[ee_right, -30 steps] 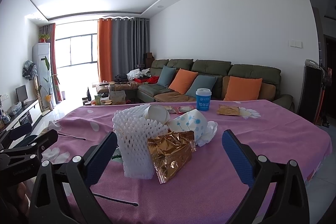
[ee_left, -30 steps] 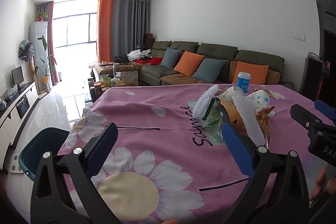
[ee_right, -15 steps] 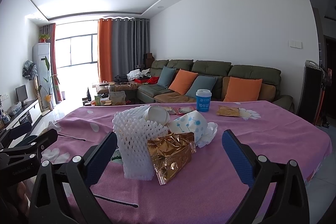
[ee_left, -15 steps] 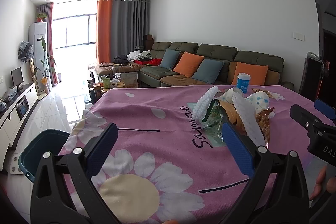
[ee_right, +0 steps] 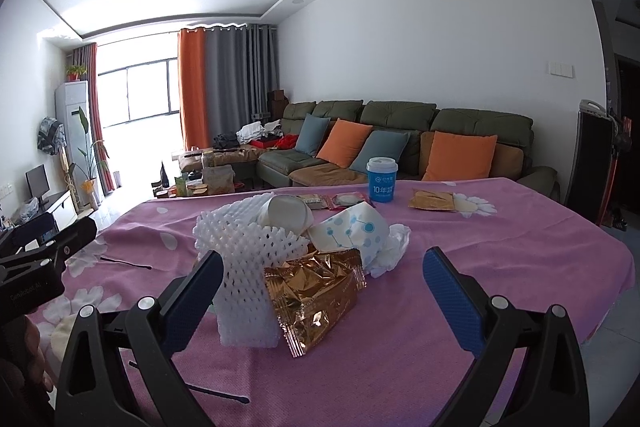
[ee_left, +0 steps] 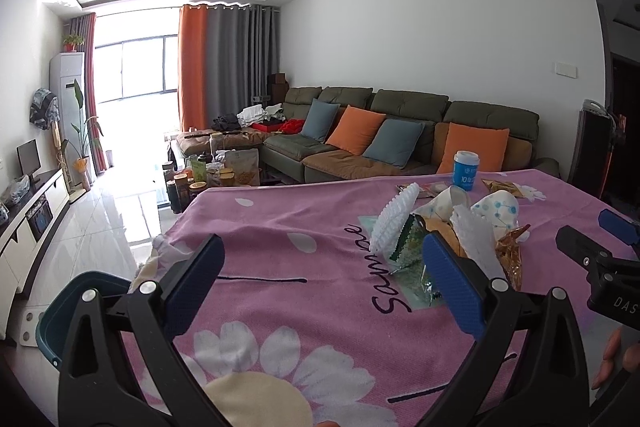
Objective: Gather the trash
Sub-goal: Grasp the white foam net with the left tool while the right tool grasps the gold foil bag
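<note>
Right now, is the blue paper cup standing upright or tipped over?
Upright. The blue paper cup stands on its base on the pink tablecloth, its white lid on top.

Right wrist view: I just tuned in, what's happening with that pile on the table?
Nothing is picked up yet. A person holds both grippers over the pink tablecloth, jaws open and empty. The right gripper faces a pile of trash: a white foam net with a gold wrapper leaning on it, and crumpled paper cups behind. The left gripper hovers over the cloth to the left of the pile. A blue cup stands upright farther back.
</note>
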A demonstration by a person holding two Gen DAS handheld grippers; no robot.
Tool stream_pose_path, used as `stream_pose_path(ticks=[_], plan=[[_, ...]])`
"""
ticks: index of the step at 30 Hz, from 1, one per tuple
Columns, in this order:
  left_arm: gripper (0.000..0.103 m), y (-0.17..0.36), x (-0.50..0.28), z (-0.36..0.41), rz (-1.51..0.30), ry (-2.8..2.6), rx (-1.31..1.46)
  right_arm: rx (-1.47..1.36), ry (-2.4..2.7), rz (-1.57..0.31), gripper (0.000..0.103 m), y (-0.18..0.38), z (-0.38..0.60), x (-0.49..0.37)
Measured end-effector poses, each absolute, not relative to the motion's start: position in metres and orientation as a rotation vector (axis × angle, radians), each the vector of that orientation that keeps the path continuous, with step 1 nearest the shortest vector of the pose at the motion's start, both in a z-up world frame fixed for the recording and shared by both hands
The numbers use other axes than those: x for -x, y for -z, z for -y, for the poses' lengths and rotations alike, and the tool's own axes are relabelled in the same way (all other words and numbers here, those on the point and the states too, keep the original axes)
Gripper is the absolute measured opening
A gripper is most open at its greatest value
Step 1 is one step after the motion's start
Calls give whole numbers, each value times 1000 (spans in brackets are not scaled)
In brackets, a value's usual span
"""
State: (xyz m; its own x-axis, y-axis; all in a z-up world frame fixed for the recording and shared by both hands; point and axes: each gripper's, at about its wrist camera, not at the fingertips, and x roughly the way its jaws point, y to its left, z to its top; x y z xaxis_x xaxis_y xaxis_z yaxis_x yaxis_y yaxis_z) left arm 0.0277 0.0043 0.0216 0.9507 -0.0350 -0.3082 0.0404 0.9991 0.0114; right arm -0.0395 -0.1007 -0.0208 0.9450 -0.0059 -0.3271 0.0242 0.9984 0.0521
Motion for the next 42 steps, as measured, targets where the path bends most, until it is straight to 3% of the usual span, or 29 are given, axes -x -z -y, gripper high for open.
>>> stream_pose_path(ticks=[13, 25, 28, 32, 34, 38, 42], plan=[[97, -46, -130, 25, -480, 226, -46, -194, -18, -576, 97, 43, 130, -28], [96, -7, -238, 64, -761, 378, -20, -373, -93, -712, 96, 67, 140, -56], [79, 8, -255, 62, -846, 384, 24, -389, -110, -731, 86, 68, 141, -58], [66, 23, -263, 56, -889, 388, 50, -411, -130, -747, 76, 70, 142, -60], [60, 27, -265, 53, -903, 410, 72, -426, -149, -755, 64, 72, 143, -61], [33, 32, -266, 52, -912, 464, 98, -443, -186, -760, 52, 73, 142, -60], [24, 31, -262, 55, -901, 494, 97, -461, -204, -765, 35, 75, 142, -59]])
